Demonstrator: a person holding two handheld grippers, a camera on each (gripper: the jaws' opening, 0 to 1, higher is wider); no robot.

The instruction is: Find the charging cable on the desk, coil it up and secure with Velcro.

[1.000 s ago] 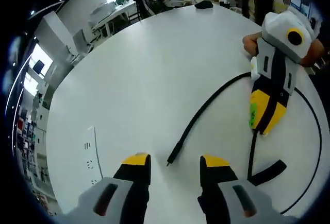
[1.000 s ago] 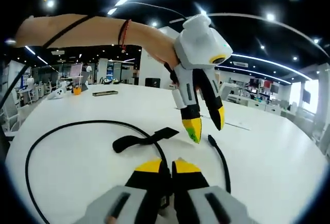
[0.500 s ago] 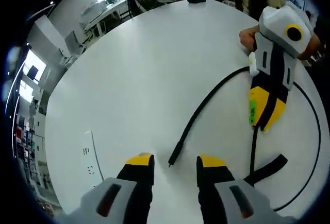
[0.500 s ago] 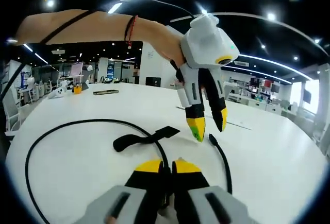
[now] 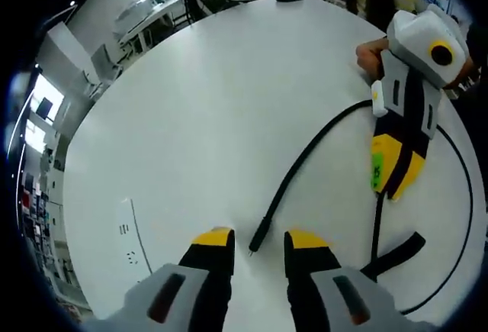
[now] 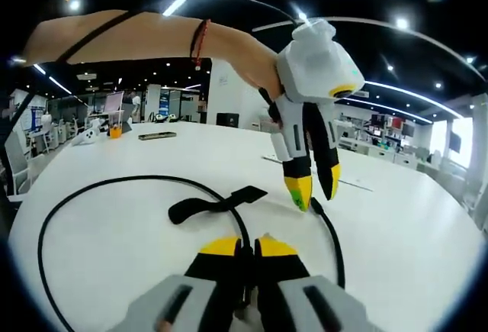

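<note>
Closing in over the last second, the left gripper (image 5: 250,242) now has its jaws narrower than before and the cable's free plug end sitting between their yellow tips, where earlier it lay just ahead of them.

On the white round table (image 5: 198,111), the black cable (image 5: 299,166) runs from that plug at 6 o'clock up toward 2 o'clock in the left gripper view, its long axis slanting away to the right gripper (image 5: 394,183), which has it clamped there. The left jaws are partly open and hold nothing yet; the plug lies in the gap, so a straight squeeze looks like the step in hand. A faint socket panel (image 5: 128,239) is set flush in the tabletop at 8 o'clock.

In the right gripper view, the cable (image 6: 84,195) sweeps a wide loop from 9 o'clock round to the right gripper (image 6: 249,249), whose jaws are pressed together on it at 6 o'clock. A flat black Velcro strap (image 6: 216,204) branches off just beyond the tips. At 2 o'clock the left gripper (image 6: 314,188) points down over the plug end.

The cable is thin, matte and limp, the strap soft, the table smooth and glossy. Coiling has hardly begun.
</note>
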